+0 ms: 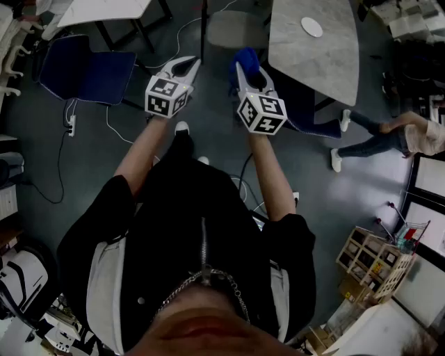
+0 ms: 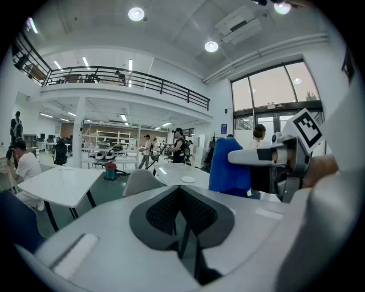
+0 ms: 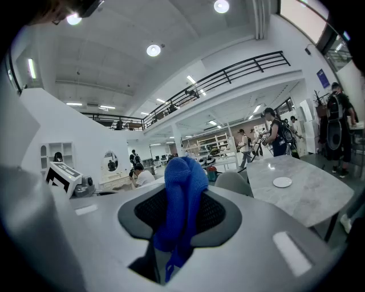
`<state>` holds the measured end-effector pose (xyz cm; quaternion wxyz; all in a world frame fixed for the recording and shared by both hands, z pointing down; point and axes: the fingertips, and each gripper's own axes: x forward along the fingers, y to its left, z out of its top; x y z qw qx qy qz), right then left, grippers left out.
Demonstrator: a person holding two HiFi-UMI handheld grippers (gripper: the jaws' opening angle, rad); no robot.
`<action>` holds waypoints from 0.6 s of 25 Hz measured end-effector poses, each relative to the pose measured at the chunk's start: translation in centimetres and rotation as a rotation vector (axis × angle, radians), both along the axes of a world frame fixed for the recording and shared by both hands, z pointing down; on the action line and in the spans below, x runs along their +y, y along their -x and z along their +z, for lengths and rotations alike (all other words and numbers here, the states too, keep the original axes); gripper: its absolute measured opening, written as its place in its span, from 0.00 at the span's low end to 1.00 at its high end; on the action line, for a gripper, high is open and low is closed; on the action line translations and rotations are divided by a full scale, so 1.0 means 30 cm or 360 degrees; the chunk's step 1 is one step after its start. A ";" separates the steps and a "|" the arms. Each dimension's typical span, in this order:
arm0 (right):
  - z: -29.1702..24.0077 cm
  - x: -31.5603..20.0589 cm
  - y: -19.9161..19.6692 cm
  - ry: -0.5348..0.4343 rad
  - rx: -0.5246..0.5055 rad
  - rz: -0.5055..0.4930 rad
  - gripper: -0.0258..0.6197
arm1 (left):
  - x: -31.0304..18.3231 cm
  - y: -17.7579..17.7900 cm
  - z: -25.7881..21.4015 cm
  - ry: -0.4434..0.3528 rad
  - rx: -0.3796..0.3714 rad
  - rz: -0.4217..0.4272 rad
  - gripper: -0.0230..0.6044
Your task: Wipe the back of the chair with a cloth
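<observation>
Nearest the head camera is the person's black jacket [image 1: 188,229], with both forearms reaching forward over the grey floor [image 1: 76,174]. The left gripper [image 1: 185,68] is held out beside the right gripper [image 1: 252,78], the two close together but apart. Each carries its marker cube at the wrist end. In the left gripper view the dark pads meet along a thin line, so this gripper is closed and has nothing between its jaws. The right gripper is clamped on a blue cloth [image 3: 181,194]. The cloth stands up in a bunched fold above the pads, and a short tail hangs below them. It is in the air and touches no furniture. Just past the right gripper, a dark blue chair [image 1: 304,106] sits partly under a marble tabletop [image 1: 316,55], which carries a small white plate [image 1: 312,27]. A grey chair [image 1: 233,28] stands beyond the cloth at the near end of that tabletop. A second blue chair [image 1: 89,73] stands well off to the left, beside a white tabletop [image 1: 104,10]. A person in jeans and white shoes [image 1: 389,136] is near the right edge. In the gripper views, more people and tables fill the hall beneath a railed balcony [image 2: 125,80].
</observation>
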<state>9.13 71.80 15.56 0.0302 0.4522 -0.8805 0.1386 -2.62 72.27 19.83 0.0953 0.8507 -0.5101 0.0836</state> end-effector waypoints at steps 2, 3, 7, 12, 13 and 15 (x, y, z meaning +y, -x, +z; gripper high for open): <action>-0.005 -0.041 0.021 0.0004 -0.0003 0.0003 0.22 | -0.043 0.020 0.000 0.0002 -0.0001 0.0007 0.05; -0.007 -0.062 0.034 0.0006 -0.0011 0.0000 0.22 | -0.066 0.031 0.000 0.0003 -0.0001 0.0010 0.05; -0.025 -0.152 0.087 -0.0027 -0.0072 -0.0008 0.22 | -0.170 0.074 0.006 0.0004 -0.0003 0.0032 0.05; 0.014 -0.309 0.192 -0.0004 -0.0059 0.0051 0.22 | -0.329 0.175 0.029 -0.0001 0.0004 0.0089 0.05; 0.023 -0.338 0.213 0.0001 -0.0056 0.0055 0.22 | -0.359 0.195 0.032 -0.0008 0.0005 0.0099 0.05; 0.041 -0.397 0.244 0.0003 -0.0043 0.0052 0.22 | -0.418 0.223 0.035 -0.0020 0.0014 0.0115 0.05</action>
